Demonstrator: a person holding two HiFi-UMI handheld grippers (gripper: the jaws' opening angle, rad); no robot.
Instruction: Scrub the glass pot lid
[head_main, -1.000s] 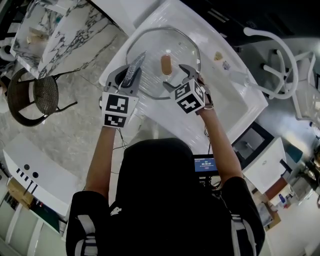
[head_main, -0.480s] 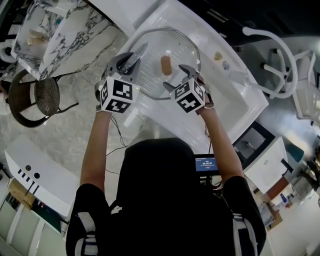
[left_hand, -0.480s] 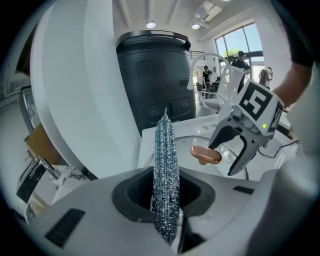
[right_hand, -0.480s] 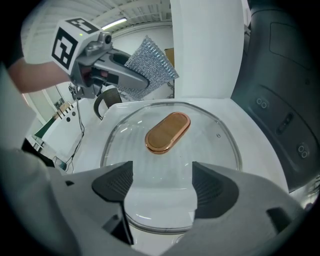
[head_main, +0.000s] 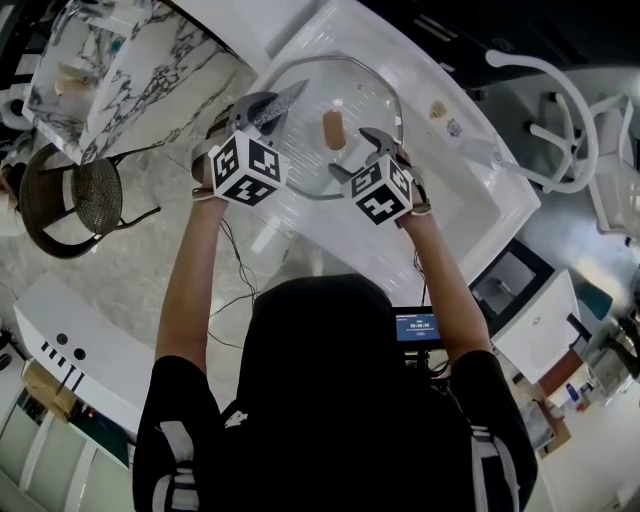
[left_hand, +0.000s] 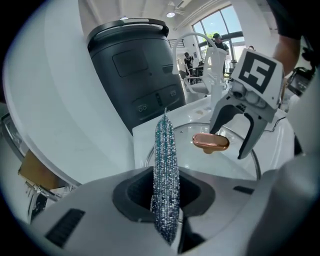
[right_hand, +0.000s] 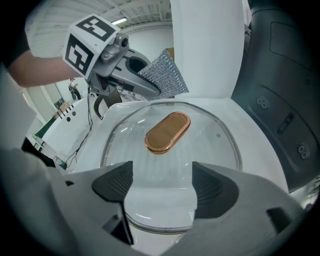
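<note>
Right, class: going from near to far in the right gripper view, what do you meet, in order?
right gripper → near rim of the glass pot lid → copper lid knob → silvery scouring cloth, clamped in the left gripper

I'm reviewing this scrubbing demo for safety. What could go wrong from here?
1. The right gripper has its jaws apart over the near rim of the glass pot lid, not clamped on it. The lid may slide on the smooth white surface once scrubbing starts.
2. The left gripper pinches the glittery scrubbing pad by one end, so under pressure the pad may fold or pull out.
</note>
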